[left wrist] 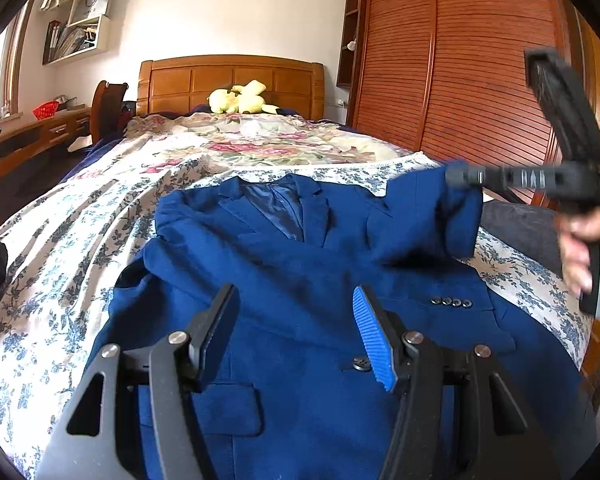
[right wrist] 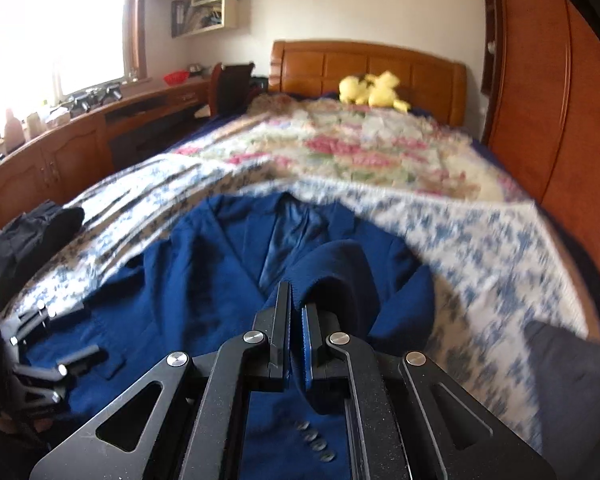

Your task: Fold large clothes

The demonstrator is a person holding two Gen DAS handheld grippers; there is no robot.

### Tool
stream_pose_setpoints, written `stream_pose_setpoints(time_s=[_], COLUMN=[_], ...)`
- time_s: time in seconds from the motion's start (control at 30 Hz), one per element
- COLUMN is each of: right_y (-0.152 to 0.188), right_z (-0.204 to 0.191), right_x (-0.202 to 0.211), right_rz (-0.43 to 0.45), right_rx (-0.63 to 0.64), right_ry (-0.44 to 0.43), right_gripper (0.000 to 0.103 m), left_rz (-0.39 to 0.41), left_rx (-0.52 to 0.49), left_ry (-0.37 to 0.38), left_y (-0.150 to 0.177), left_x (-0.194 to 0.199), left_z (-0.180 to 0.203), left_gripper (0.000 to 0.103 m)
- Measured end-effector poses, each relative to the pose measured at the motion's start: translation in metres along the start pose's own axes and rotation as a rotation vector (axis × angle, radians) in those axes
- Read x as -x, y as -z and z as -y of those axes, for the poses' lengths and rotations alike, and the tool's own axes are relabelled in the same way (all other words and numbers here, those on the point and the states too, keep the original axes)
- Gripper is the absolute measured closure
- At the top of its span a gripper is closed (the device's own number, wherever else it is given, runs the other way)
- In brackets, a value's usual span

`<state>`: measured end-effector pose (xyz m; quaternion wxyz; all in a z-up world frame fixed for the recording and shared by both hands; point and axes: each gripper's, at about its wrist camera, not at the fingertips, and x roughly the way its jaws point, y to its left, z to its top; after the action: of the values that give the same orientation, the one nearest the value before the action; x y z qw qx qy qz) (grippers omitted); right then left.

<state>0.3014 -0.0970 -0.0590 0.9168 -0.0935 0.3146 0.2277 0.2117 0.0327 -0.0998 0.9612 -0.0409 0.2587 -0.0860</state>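
Blazer [left wrist: 300, 280] lay face-up on bed [left wrist: 60, 260], collar toward headboard, long axis running away from both tools. Right tool [right wrist: 296, 312] was clamped on its sleeve [right wrist: 340, 268], lifted over the chest. Left tool [left wrist: 296, 316] hovered, jaws apart, empty, above the buttoned front.

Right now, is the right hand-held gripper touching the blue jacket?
Touching. In the left wrist view the right hand-held gripper pinches a lifted fold of the blue jacket; in the right wrist view its shut jaws hold blue cloth.
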Motion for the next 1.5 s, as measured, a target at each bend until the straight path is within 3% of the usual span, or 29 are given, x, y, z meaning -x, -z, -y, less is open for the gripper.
stream_pose_setpoints(time_s=[0.33,0.57,0.67,0.83,0.93,1.1,1.33,1.5], right_y=[0.059,0.082,0.079,0.052,0.036,0.029,0.058,0.077], right_z=[-0.021,-0.035,-0.038,-0.031,-0.024,-0.008,0.021,0.022], right_x=[-0.020,-0.024,-0.014,0.014,0.016,-0.021,-0.075,-0.088], right_rz=[-0.155,-0.233,-0.219,-0.110,-0.077,-0.117,-0.252,-0.287], right_rx=[0.008,0.007,0.024,0.040,0.049,0.036,-0.068,-0.079], right_ry=[-0.058,-0.082,-0.047,-0.023,0.007,0.056,0.035,0.044], right_gripper=[0.101,0.099,0.093,0.060,0.055,0.051,0.049,0.047], left_rz=[-0.008,-0.010,-0.009,-0.010,-0.009,-0.008,-0.009,-0.005], left_rx=[0.003,-0.002,-0.002,0.007,0.008,0.009,0.009,0.019], left_ry=[-0.009,-0.012,-0.016,-0.023,-0.028,-0.035,-0.043,-0.049], left_y=[0.000,0.001,0.001,0.001,0.002,0.004,0.006,0.006], left_x=[-0.005,-0.006,-0.006,-0.004,-0.002,0.001,0.007,0.012], left_z=[-0.002,-0.002,-0.002,-0.007,-0.009,-0.012,-0.019,-0.026], left_gripper=[0.045,0.045,0.045,0.045,0.045,0.045,0.045,0.045])
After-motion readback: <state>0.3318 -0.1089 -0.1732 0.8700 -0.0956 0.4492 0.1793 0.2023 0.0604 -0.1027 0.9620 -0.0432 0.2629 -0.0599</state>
